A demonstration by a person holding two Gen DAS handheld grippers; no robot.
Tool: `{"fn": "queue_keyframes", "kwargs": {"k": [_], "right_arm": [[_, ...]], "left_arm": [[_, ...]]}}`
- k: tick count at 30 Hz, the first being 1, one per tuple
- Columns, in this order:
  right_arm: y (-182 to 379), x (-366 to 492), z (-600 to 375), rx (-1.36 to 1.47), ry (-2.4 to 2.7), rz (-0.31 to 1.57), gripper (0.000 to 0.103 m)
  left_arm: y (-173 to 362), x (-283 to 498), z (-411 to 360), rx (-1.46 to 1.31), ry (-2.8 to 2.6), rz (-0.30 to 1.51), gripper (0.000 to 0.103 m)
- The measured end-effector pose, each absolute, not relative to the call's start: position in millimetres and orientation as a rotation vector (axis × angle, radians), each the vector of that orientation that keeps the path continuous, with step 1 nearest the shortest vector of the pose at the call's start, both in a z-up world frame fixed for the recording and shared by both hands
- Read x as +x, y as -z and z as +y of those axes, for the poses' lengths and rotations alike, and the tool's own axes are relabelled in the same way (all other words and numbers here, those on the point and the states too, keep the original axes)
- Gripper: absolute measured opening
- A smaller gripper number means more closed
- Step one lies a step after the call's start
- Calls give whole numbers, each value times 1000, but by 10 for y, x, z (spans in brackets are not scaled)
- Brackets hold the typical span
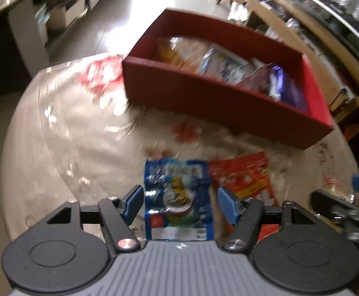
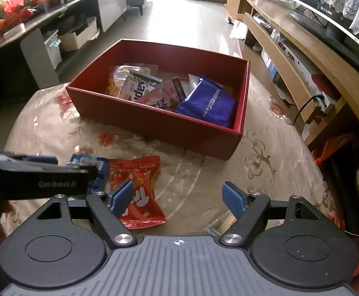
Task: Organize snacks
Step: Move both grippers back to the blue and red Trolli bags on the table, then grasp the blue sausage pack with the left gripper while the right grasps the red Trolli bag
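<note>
With both hand-held grippers seen open, left point(image 1: 177, 203) and right point(image 2: 177, 196), the blue packet point(image 1: 178, 197), judged light, soft and crinkly, is best pinched across its flat middle.

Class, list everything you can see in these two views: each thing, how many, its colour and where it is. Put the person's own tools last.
box: one, red, on the table, open top.
packets in box: at least four; purple, pink, white, clear orange.
blue packet: one, on the table before the box.
red packet: one, beside the blue packet.
tablecloth: one, beige, floral.
left hand-held gripper: open, astride the blue packet.
right hand-held gripper: open, beside the red packet.
</note>
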State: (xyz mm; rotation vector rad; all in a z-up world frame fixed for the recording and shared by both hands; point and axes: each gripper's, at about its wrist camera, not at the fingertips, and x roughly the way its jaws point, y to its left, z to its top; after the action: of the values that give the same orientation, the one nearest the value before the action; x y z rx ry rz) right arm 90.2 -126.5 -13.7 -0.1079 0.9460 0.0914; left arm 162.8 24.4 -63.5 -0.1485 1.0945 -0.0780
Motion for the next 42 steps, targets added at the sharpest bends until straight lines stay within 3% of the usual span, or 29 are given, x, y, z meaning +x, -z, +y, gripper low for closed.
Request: {"fn": "queue_keyframes", "kwargs": {"k": [6, 11, 13, 15, 34, 42], "right_arm": [[146, 922, -1270, -103, -112, 953, 85], [188, 967, -1266, -104, -122, 974, 85], [197, 972, -1262, -108, -124, 978, 85], [211, 979, -1263, -108, -125, 982, 85], [571, 1304, -965, -117, -135, 1076, 86], [713, 1476, -737, -101, -157, 1103, 86]], "left_arm": [[792, 1718, 190, -149, 44, 1117, 67], [861, 1792, 61, -98, 28, 1098, 79], [868, 1784, 35, -82, 18, 1090, 79], [865, 1763, -2, -40, 8, 1084, 70], [837, 1300, 378, -87, 115, 1139, 71], [855, 1300, 345, -62, 144, 1138, 84]]}}
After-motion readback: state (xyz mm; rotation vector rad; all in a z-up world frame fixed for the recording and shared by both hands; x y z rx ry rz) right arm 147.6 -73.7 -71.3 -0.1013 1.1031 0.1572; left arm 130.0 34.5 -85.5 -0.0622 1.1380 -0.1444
